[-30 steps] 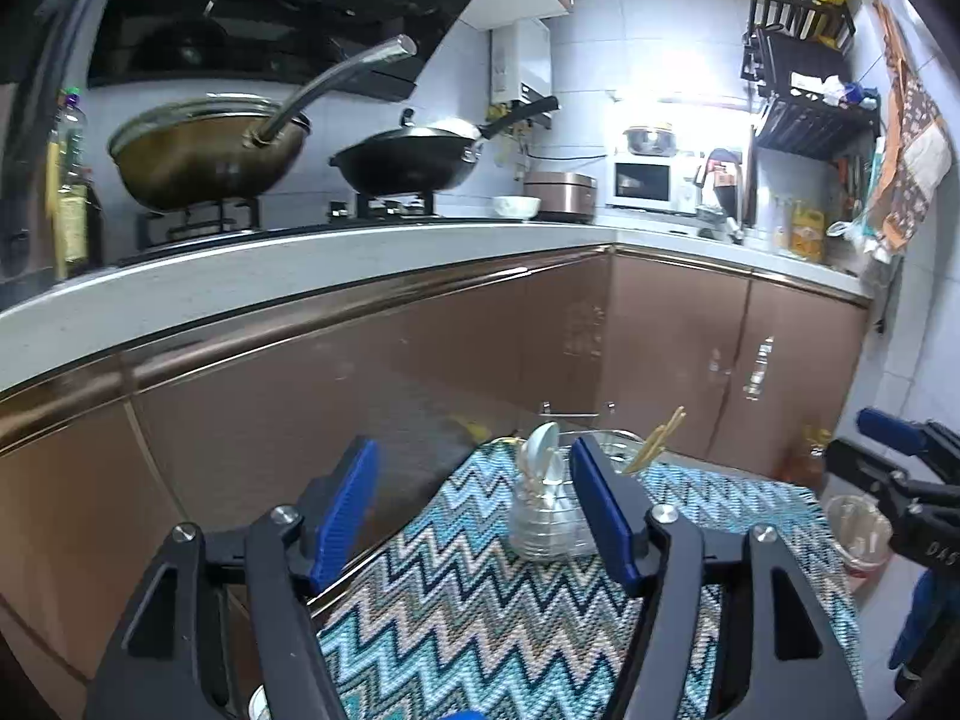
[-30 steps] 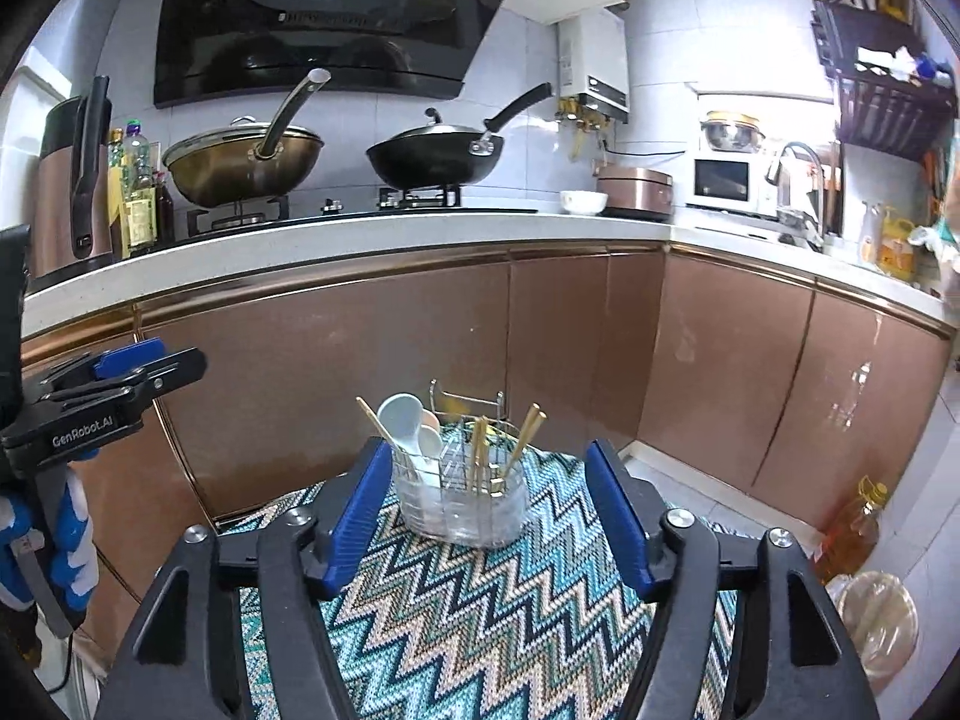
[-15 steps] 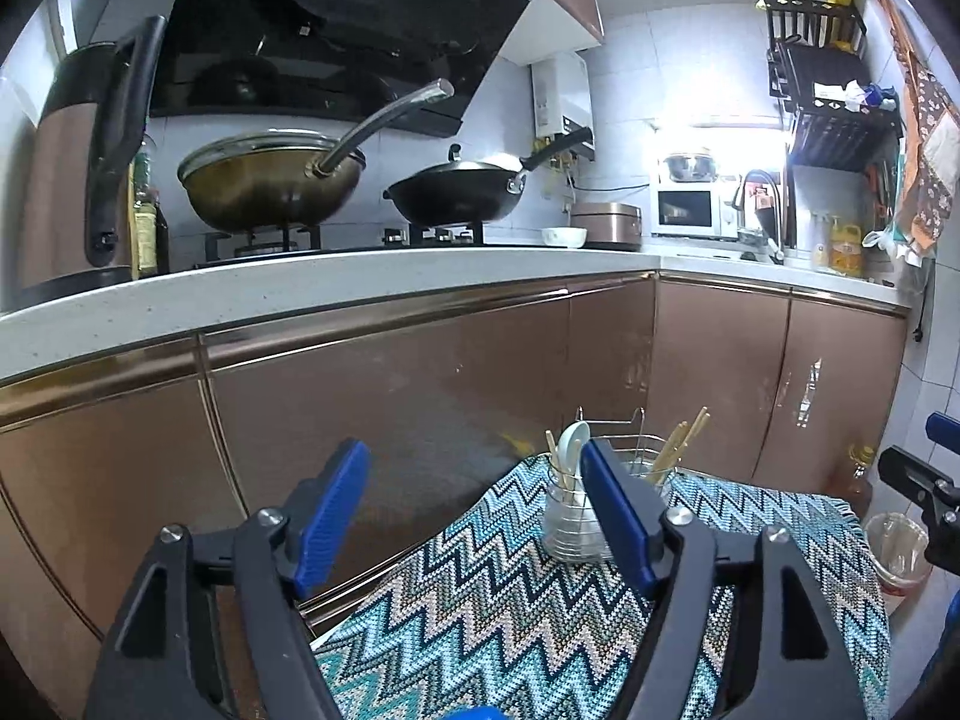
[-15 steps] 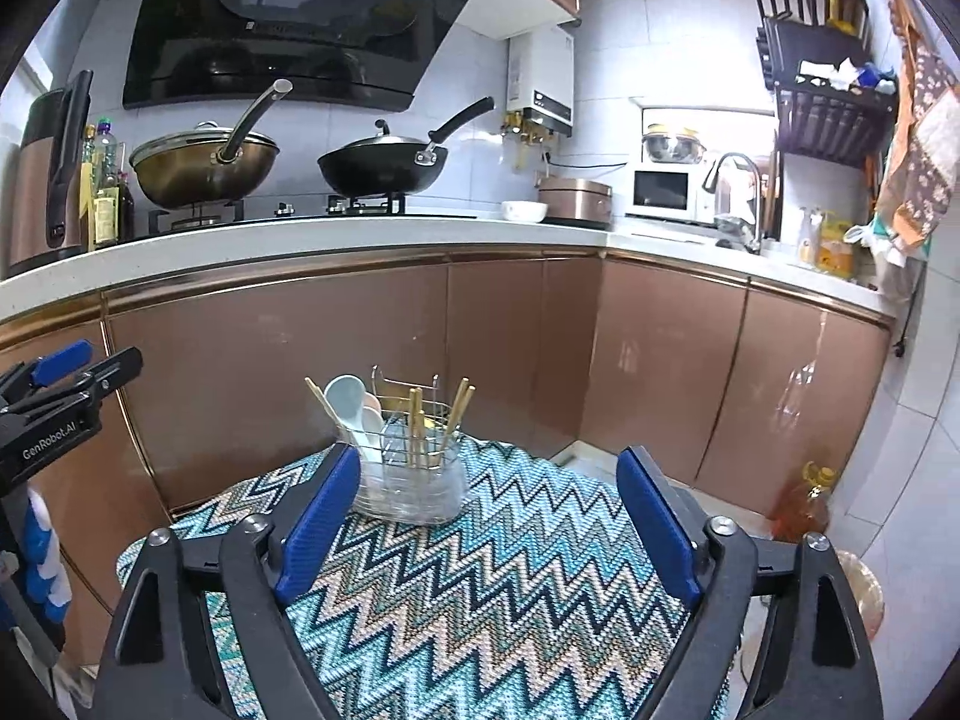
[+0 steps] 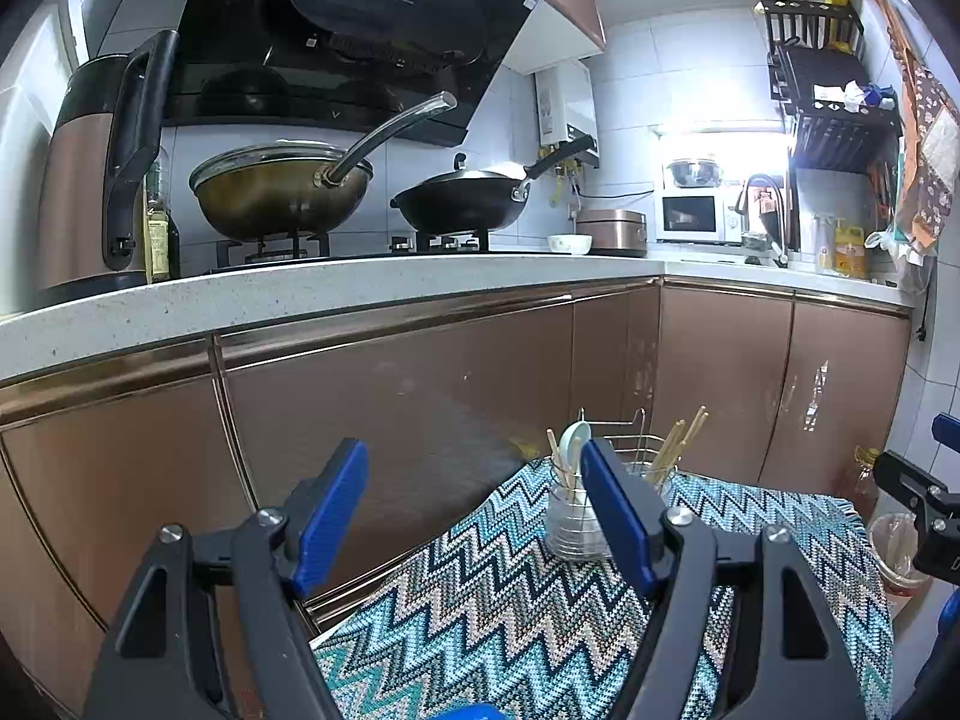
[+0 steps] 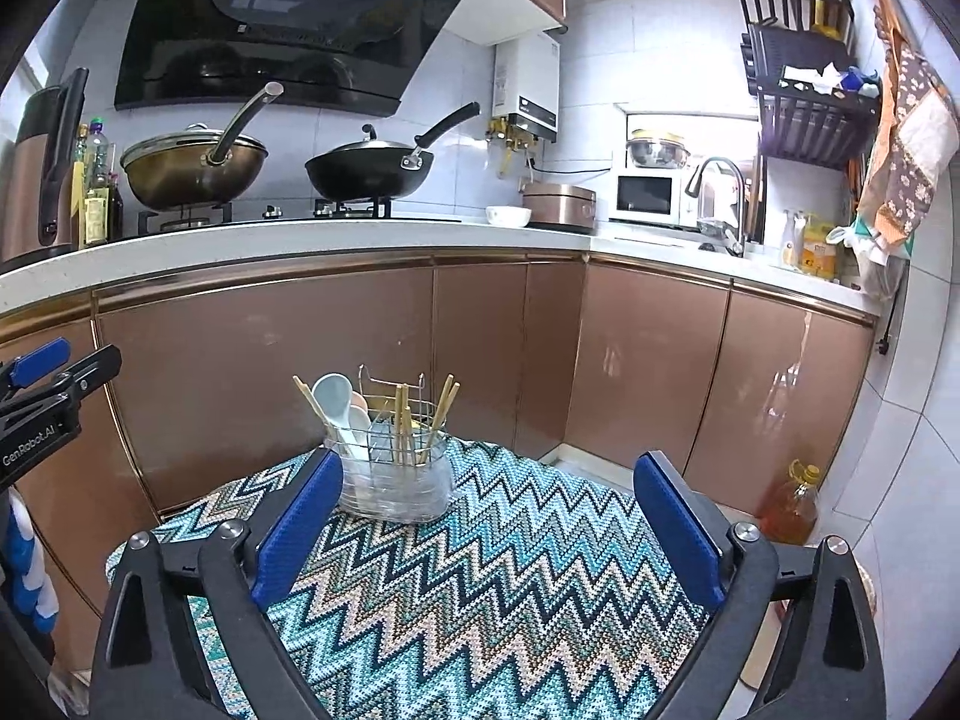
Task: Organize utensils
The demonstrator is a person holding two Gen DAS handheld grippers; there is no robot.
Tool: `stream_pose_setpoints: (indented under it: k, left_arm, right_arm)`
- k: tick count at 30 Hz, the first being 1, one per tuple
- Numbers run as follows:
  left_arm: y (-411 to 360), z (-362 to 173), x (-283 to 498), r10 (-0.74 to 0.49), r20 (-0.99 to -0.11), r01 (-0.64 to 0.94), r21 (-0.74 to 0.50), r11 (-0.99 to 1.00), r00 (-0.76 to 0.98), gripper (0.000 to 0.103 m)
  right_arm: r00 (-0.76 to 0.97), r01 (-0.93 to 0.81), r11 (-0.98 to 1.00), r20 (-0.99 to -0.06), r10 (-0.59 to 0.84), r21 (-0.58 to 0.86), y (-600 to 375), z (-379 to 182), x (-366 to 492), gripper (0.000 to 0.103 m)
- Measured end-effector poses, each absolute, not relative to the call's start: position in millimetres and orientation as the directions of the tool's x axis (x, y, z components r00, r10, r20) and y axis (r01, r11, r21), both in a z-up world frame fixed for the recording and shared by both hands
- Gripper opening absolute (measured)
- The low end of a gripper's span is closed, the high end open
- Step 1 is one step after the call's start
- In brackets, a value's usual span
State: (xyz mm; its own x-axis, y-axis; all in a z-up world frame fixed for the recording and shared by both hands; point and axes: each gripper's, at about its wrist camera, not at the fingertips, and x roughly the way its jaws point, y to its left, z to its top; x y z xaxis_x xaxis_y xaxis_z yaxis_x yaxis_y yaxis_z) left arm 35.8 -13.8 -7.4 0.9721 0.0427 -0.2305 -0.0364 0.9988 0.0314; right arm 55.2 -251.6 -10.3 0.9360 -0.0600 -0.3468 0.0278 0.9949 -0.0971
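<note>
Both blue-padded grippers, left (image 5: 474,516) and right (image 6: 486,531), gape wide and empty above the zigzag-patterned cloth (image 6: 480,588); wooden chopsticks (image 6: 403,423) and white spoons (image 6: 336,405) already stand in the clear wire-framed holder (image 6: 396,477) at its far edge. Sorting looks finished or barely started; no next move is settled.

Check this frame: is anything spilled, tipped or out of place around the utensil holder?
Nothing stands out. The utensil holder stands upright on the zigzag mat, with chopsticks and white spoons inside. Nothing has spilled; both grippers are open and empty.
</note>
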Motion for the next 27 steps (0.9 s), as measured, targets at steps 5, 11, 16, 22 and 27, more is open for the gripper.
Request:
stream_pose_setpoints:
  k: [5,11,16,22,27]
  left_arm:
    - [-16,-9,38,0.043,-0.237,-0.035,0.038,0.999,0.97,0.072]
    - [-17,-11,38,0.042,-0.237,-0.033,0.039,0.999,0.97,0.072]
    - [-19,-12,38,0.045,-0.234,-0.036,0.044,0.998,0.971,0.072]
    - [-20,-13,38,0.045,-0.239,-0.035,0.046,0.998,0.97,0.072]
    - [-18,-12,39,0.051,-0.244,-0.043,0.04,0.998,0.969,0.072]
  right_arm:
    - [0.934,0.04,0.995,-0.35,-0.071,-0.095,-254,-14,56,0.098]
    - [0.932,0.051,0.993,-0.354,-0.085,-0.103,-256,-16,60,0.099]
    - [0.931,0.057,0.993,-0.354,-0.091,-0.105,-258,-16,61,0.099]
    - [0.93,0.063,0.992,-0.355,-0.098,-0.109,-260,-17,62,0.099]
    - [0.93,0.072,0.991,-0.352,-0.108,-0.112,-262,-17,62,0.099]
